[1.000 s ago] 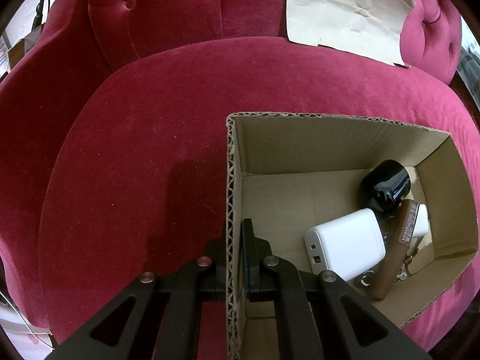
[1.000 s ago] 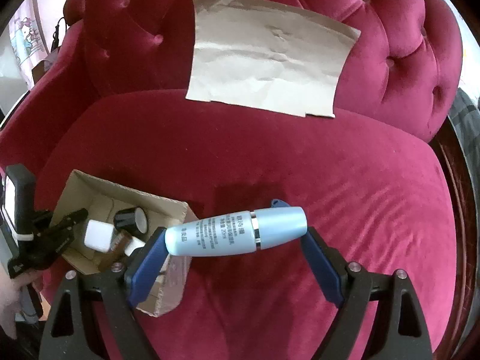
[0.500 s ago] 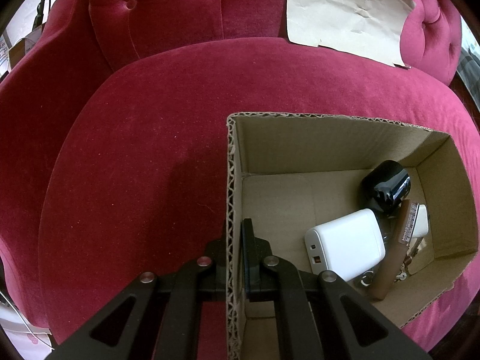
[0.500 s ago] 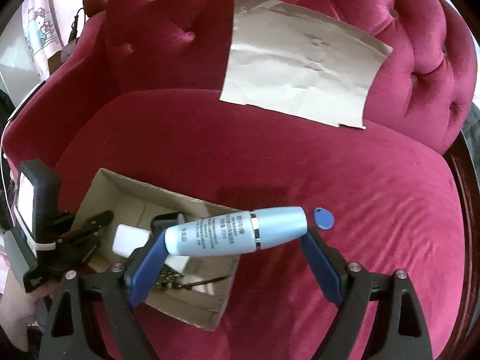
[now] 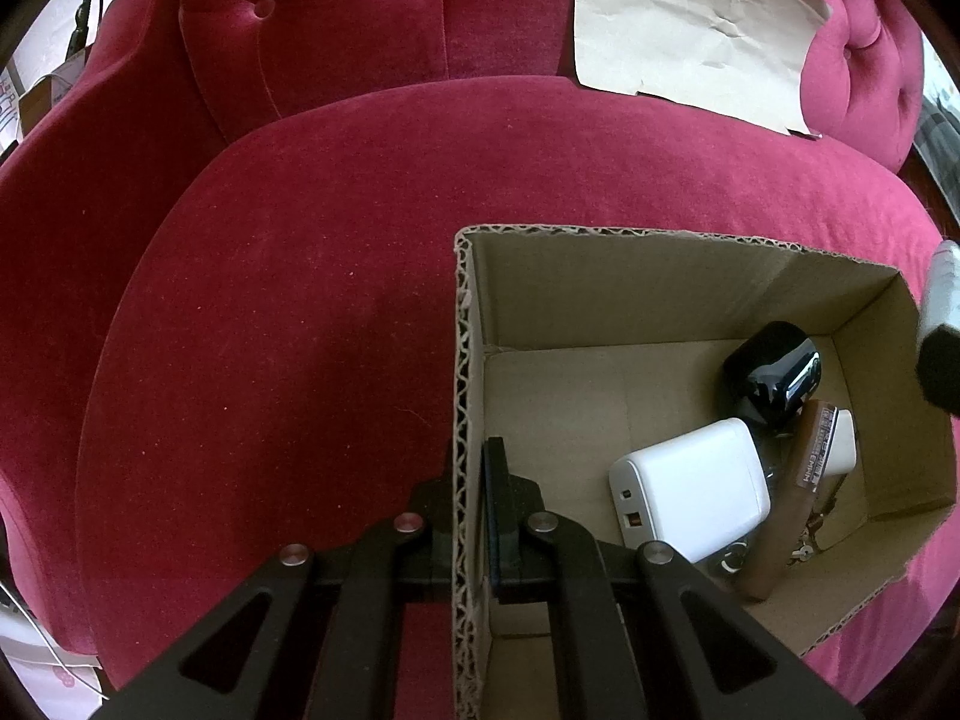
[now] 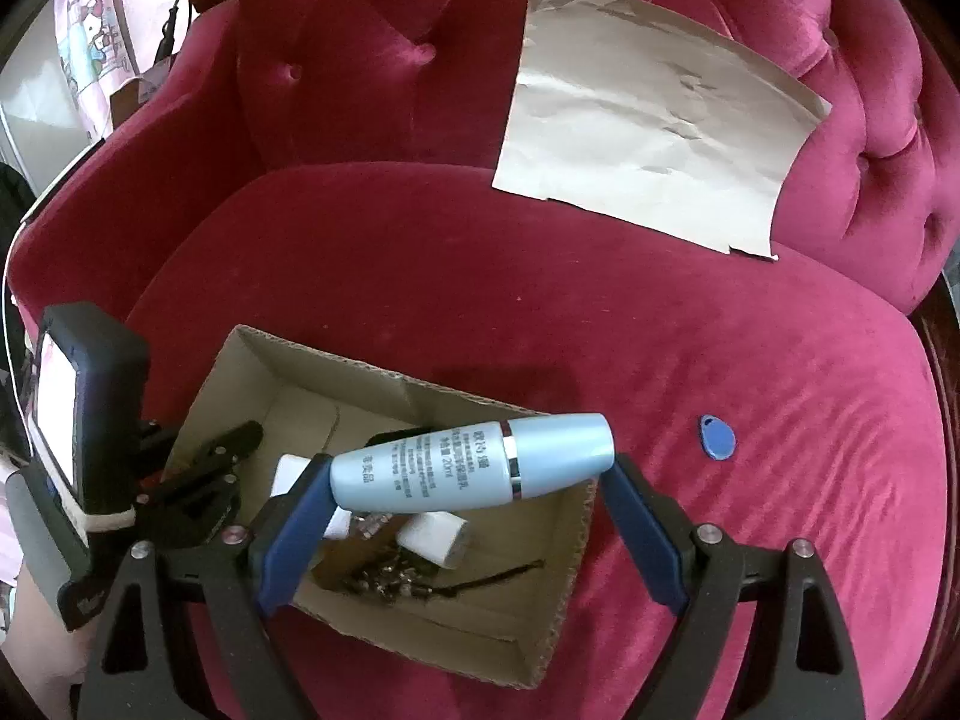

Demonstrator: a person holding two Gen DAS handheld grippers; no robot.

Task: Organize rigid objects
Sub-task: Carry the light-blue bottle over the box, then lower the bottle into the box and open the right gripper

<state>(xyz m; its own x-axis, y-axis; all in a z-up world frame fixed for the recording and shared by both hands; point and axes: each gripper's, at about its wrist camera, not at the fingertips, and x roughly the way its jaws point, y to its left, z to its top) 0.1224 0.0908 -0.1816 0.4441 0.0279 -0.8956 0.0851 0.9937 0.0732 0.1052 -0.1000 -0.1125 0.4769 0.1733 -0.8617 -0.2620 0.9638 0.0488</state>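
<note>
My right gripper (image 6: 471, 468) is shut endwise on a pale blue bottle (image 6: 474, 462), which hangs crosswise over the open cardboard box (image 6: 420, 390). My left gripper (image 5: 474, 468) is shut on the box's left wall (image 5: 463, 420), one finger inside and one outside. Inside the box lie a white charger (image 5: 690, 492), a black glossy case (image 5: 771, 369), a brown strap with keys (image 5: 792, 504) and a small white item (image 5: 843, 444). The bottle's tip (image 5: 942, 288) shows at the right edge of the left wrist view.
The box sits on a crimson velvet sofa seat (image 6: 600, 300). A blue key fob (image 6: 717, 437) lies on the cushion right of the box. A sheet of brown paper (image 6: 648, 138) leans on the tufted backrest. A hand (image 6: 30, 612) holds the left gripper.
My right gripper has carried the blue bottle leftward, from beside the box to over its opening. The blue fob came into view. The left gripper and box have stayed still.
</note>
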